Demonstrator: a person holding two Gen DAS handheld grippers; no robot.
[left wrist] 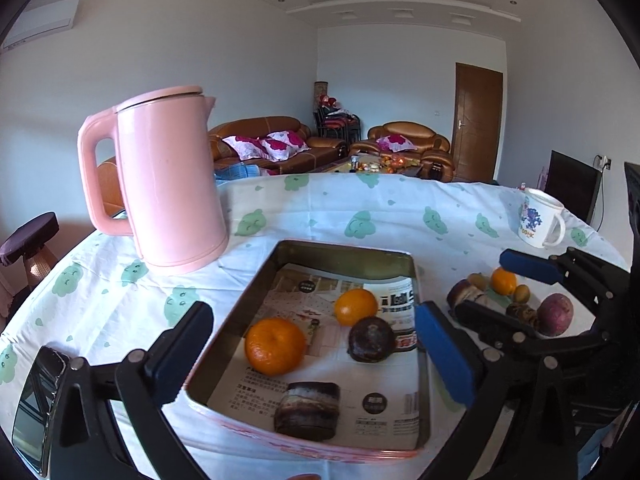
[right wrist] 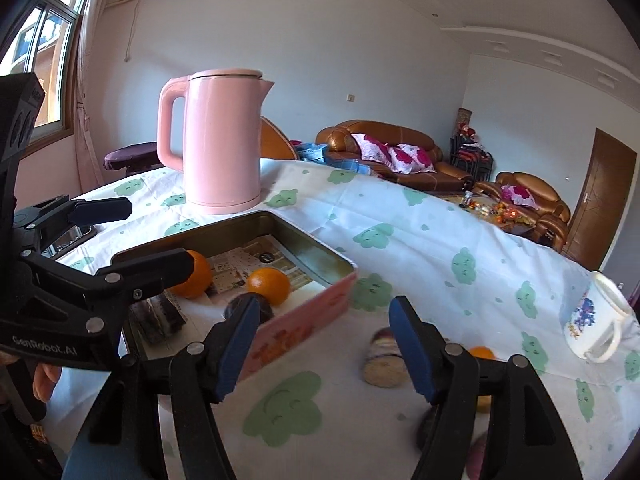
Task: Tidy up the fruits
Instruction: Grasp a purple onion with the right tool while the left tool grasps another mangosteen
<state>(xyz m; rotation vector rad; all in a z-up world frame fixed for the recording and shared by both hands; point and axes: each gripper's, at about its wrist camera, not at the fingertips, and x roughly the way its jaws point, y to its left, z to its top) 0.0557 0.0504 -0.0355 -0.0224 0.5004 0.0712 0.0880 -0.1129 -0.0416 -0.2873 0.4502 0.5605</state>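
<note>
Both sets of tongs open and empty: left gripper (left wrist: 316, 340) spread wide over the tin tray (left wrist: 344, 250), right gripper (right wrist: 324, 344) parted about halfway above the cloth, nothing between the pads of either. Loose fruit — a cut dark-skinned piece (right wrist: 382, 364) with its pale face toward the camera and a small orange (right wrist: 482, 353) — just ahead of the right gripper and slightly to its right, outside the tray's pink wall; right hand judged the nearer. Long axis of the cut piece not clear, blurred. In the tray, on printed paper: two oranges (left wrist: 275, 346), a dark round fruit (left wrist: 372, 339), a dark block (left wrist: 308, 410). Surface a white tablecloth (left wrist: 400, 208) with green prints; pink kettle (left wrist: 172, 184) behind the tray, mug (left wrist: 542, 220) at the far right. Living room with brown sofas beyond.
</note>
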